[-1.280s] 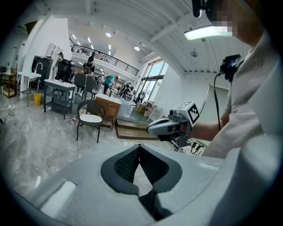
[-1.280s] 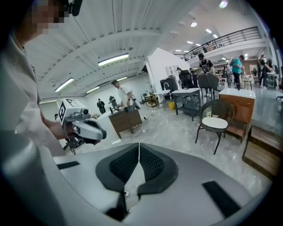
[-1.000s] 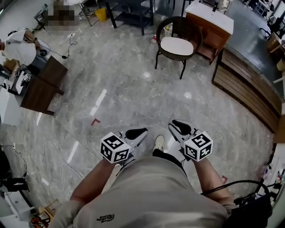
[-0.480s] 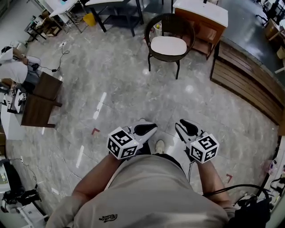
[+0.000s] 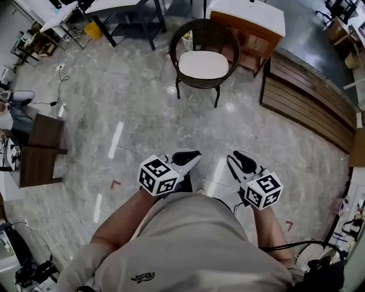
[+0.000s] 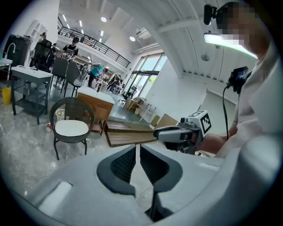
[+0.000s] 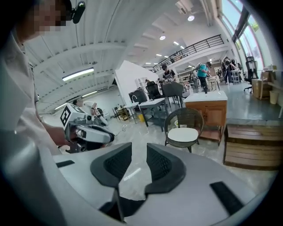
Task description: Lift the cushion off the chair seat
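Note:
A dark wicker chair [image 5: 203, 43] stands far ahead on the marble floor, and a white cushion [image 5: 203, 64] lies flat on its seat. The same chair [image 6: 70, 119] and cushion [image 6: 70, 128] show small in the left gripper view. In the right gripper view the cushion [image 7: 183, 134] is also far off. My left gripper [image 5: 195, 154] is held low in front of my body, shut and empty. My right gripper [image 5: 234, 155] is level with it. Its jaws have just been opening and stand open with nothing between them. Both grippers are well short of the chair.
A wooden cabinet with a white top [image 5: 246, 23] stands right behind the chair. A low wooden platform [image 5: 308, 102] runs along the right. Dark side tables [image 5: 40, 148] sit at the left, a black table [image 5: 122, 8] and a yellow bin [image 5: 93, 29] at the back.
The chair has drifted left and lower in the head view and looks larger. Both grippers have travelled forward over the floor toward it, side by side.

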`<action>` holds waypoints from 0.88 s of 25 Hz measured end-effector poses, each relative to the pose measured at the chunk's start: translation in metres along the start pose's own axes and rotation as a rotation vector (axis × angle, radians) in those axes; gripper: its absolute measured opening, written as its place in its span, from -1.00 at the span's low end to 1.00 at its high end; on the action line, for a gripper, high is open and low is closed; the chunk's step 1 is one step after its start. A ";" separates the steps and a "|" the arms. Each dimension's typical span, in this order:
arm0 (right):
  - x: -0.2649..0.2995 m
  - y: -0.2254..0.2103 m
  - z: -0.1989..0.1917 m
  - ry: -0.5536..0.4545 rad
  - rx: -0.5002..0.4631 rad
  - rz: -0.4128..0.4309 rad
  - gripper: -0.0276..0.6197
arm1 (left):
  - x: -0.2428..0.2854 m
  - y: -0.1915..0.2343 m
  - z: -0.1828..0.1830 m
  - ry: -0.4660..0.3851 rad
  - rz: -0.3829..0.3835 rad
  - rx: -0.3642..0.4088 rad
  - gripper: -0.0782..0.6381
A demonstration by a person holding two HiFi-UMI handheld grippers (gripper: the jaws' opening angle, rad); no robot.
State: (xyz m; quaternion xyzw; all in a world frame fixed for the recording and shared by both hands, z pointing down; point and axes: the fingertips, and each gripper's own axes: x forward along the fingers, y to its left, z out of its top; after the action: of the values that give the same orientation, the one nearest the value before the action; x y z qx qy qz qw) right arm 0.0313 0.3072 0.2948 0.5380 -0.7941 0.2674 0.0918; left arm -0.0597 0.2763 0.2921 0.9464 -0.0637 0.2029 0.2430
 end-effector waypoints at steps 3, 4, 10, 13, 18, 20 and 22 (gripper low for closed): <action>0.036 -0.016 0.031 0.018 -0.008 -0.014 -0.56 | 0.006 0.041 0.031 -0.005 -0.017 -0.003 -0.75; 0.050 -0.022 0.040 0.022 -0.005 -0.017 -0.56 | 0.007 0.055 0.040 -0.006 -0.023 -0.009 -0.75; 0.130 -0.045 0.091 0.029 -0.034 -0.038 -0.56 | 0.009 0.141 0.072 0.017 -0.047 -0.021 -0.74; 0.156 -0.058 0.109 0.035 -0.037 -0.035 -0.56 | 0.019 0.177 0.080 0.017 -0.059 -0.095 -0.73; 0.192 -0.103 0.124 0.084 -0.019 -0.015 -0.56 | 0.057 0.235 0.095 -0.038 -0.056 -0.266 -0.67; 0.211 -0.128 0.129 0.115 -0.017 0.010 -0.57 | 0.076 0.263 0.097 -0.056 -0.044 -0.349 -0.65; 0.231 -0.159 0.139 0.147 -0.029 0.041 -0.57 | 0.100 0.293 0.101 -0.072 -0.021 -0.426 -0.63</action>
State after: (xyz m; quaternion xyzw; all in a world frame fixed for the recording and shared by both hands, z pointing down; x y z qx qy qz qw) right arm 0.1009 0.0042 0.3303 0.4992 -0.7998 0.2966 0.1522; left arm 0.0027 -0.0306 0.3798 0.8810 -0.1041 0.1482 0.4371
